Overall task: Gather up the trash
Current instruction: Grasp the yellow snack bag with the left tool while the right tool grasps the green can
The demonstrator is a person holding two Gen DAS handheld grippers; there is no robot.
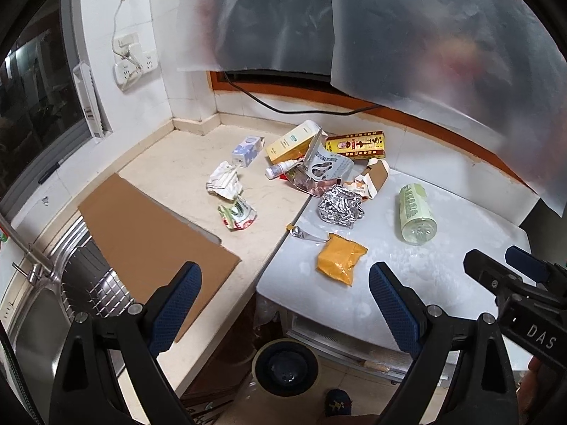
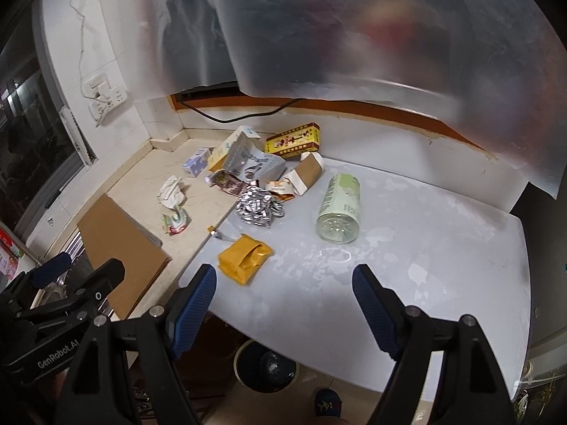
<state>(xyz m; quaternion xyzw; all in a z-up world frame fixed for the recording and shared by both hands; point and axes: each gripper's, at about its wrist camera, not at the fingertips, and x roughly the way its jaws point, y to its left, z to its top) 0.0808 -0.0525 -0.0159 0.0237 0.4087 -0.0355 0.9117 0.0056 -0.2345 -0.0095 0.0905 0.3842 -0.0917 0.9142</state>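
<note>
Trash lies scattered on a white counter (image 1: 443, 269) (image 2: 407, 248): a yellow packet (image 1: 340, 258) (image 2: 244, 258), crumpled foil (image 1: 338, 209) (image 2: 257, 209), a pale green bottle on its side (image 1: 416, 217) (image 2: 340, 207), a yellow-red box (image 1: 356, 144) (image 2: 294, 140), torn cartons and wrappers (image 1: 230, 184) (image 2: 172, 191). My left gripper (image 1: 283, 304) hovers open near the counter's front edge, nothing between its fingers. My right gripper (image 2: 283, 304) is open too, just short of the yellow packet. A bin (image 1: 285, 366) (image 2: 267, 368) stands on the floor below.
A brown cardboard sheet (image 1: 149, 241) (image 2: 120, 241) lies partly over a steel sink (image 1: 42, 318) at the left. A translucent plastic sheet (image 1: 425, 35) (image 2: 354, 35) hangs at the back. A wall socket with a cable (image 1: 133, 60) is at the far left. A shoe (image 1: 336, 402) shows on the floor.
</note>
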